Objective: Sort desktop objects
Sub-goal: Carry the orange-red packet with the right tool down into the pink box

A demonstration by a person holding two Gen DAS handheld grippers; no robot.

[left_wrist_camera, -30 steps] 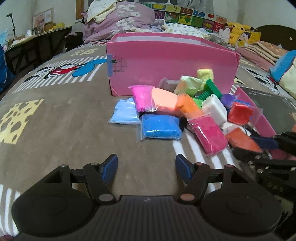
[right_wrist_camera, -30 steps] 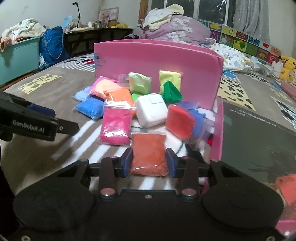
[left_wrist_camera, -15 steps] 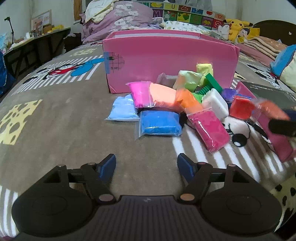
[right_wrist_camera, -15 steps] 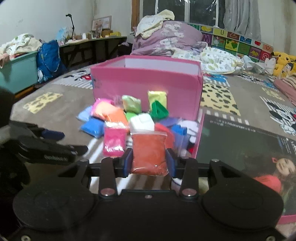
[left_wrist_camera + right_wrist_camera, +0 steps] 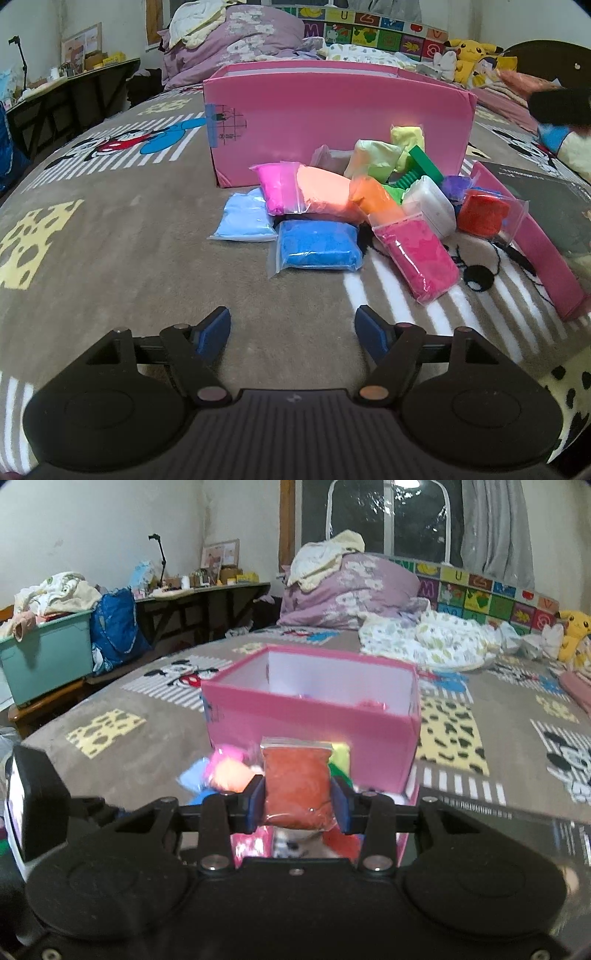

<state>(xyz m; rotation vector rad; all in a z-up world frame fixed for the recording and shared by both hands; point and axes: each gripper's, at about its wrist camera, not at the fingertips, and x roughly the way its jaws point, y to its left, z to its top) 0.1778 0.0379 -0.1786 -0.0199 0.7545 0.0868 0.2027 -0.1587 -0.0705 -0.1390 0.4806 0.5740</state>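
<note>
My right gripper point(image 5: 297, 802) is shut on an orange-red clay bag point(image 5: 297, 786) and holds it in the air, in front of and above the open pink box point(image 5: 314, 720). The box also shows in the left wrist view point(image 5: 332, 110). My left gripper point(image 5: 292, 328) is open and empty, low over the blanket, short of the pile of clay bags. Nearest it lie a blue bag point(image 5: 317, 244), a light blue bag point(image 5: 242, 218) and a magenta bag point(image 5: 419, 258). A white charger point(image 5: 430, 205) and a red bag point(image 5: 482, 214) sit in the pile.
The pink box lid point(image 5: 532, 243) lies right of the pile, with a dark picture on it point(image 5: 498, 812). A teal bin point(image 5: 44, 657) and a desk point(image 5: 207, 598) stand at the left. Bedding point(image 5: 351, 590) is piled behind the box.
My right gripper has lifted the orange-red bag off the pile and risen high toward the box. My left gripper has barely moved.
</note>
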